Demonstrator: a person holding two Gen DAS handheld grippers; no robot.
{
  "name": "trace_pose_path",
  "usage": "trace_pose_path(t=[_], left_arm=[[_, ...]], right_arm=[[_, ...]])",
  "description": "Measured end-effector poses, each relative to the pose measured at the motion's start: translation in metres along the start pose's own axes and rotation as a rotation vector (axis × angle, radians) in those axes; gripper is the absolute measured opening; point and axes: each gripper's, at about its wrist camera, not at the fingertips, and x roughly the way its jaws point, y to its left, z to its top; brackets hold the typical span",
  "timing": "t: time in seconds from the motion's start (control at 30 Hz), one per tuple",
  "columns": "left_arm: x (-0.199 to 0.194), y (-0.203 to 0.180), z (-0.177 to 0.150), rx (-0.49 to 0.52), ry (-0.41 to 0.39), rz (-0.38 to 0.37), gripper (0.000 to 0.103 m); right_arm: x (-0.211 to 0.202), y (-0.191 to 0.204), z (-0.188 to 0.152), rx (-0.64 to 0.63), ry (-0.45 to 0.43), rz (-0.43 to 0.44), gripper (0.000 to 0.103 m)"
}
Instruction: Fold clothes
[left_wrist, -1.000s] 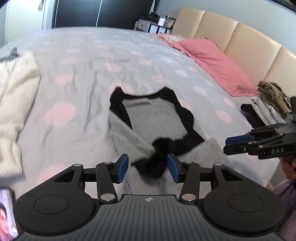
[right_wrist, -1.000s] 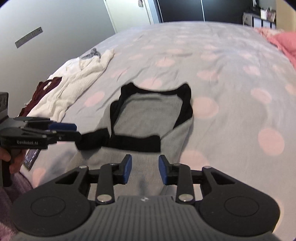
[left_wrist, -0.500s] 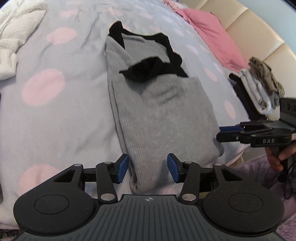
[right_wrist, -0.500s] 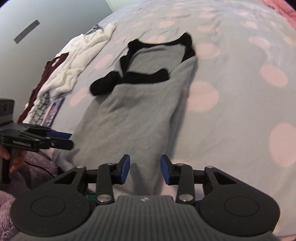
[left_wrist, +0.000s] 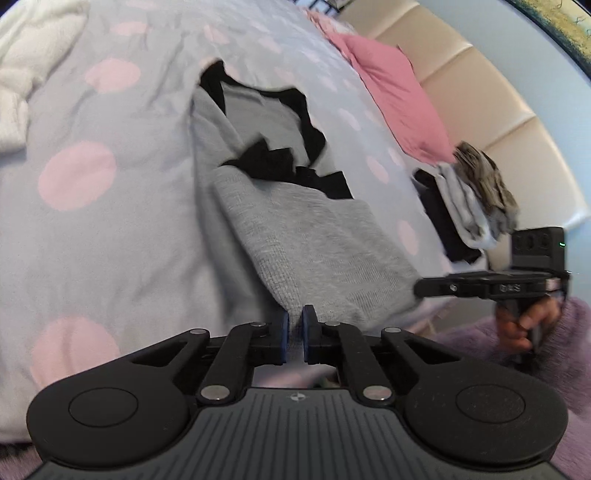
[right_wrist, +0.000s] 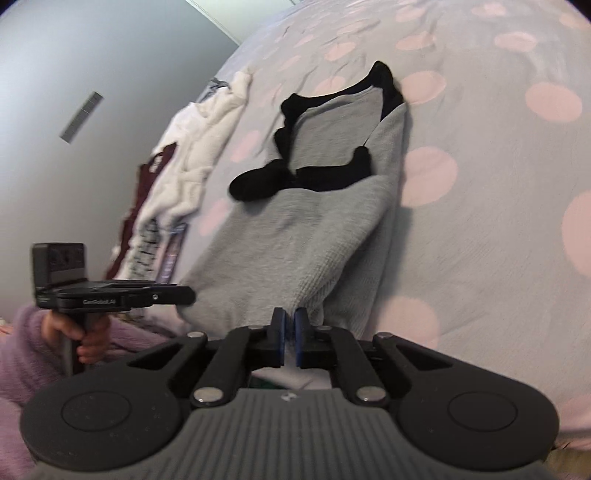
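Note:
A grey ribbed shirt (left_wrist: 314, 243) with black collar and black cuffs lies lengthwise on the bed, sleeves folded across its chest. It also shows in the right wrist view (right_wrist: 295, 236). My left gripper (left_wrist: 294, 317) is shut on the shirt's near hem at its left corner. My right gripper (right_wrist: 289, 325) is shut on the near hem at the right corner. Each gripper shows in the other's view, the right one (left_wrist: 424, 287) and the left one (right_wrist: 186, 295), both at the bed's near edge.
The bed has a grey cover with pink dots (left_wrist: 110, 184). A white knit garment (right_wrist: 195, 155) and a maroon one (right_wrist: 147, 173) lie at the left. A stack of folded clothes (left_wrist: 469, 199) and a pink pillow (left_wrist: 391, 96) sit at the right by the beige headboard.
Both grippers have dropped back to the near hem and closed on it. Before, both were open above the shirt. The hem now lifts slightly off the bed.

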Motion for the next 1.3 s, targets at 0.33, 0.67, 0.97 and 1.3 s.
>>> trace_pose_path(t=[0.33,0.67,0.97,1.3], left_arm=[[0.034,0.004,-0.010,0.062,0.161,0.108,0.005],[0.015,-0.004,0.016,0.087,0.094,0.135,0.027],[0.013,-0.011,0.097,0.196,-0.037,0.273,0.027],[0.061,0.014,0.181,0.233,-0.145,0.358,0.041]], right_arm=[[0.031,-0.008,-0.012,-0.011,0.171,-0.112,0.006],[0.028,-0.002,-0.005,-0.050,0.162,-0.167,0.033],[0.022,0.007,0.060,-0.149,0.110,-0.333,0.034],[0.061,-0.012,0.156,-0.240,0.032,-0.407,0.035]])
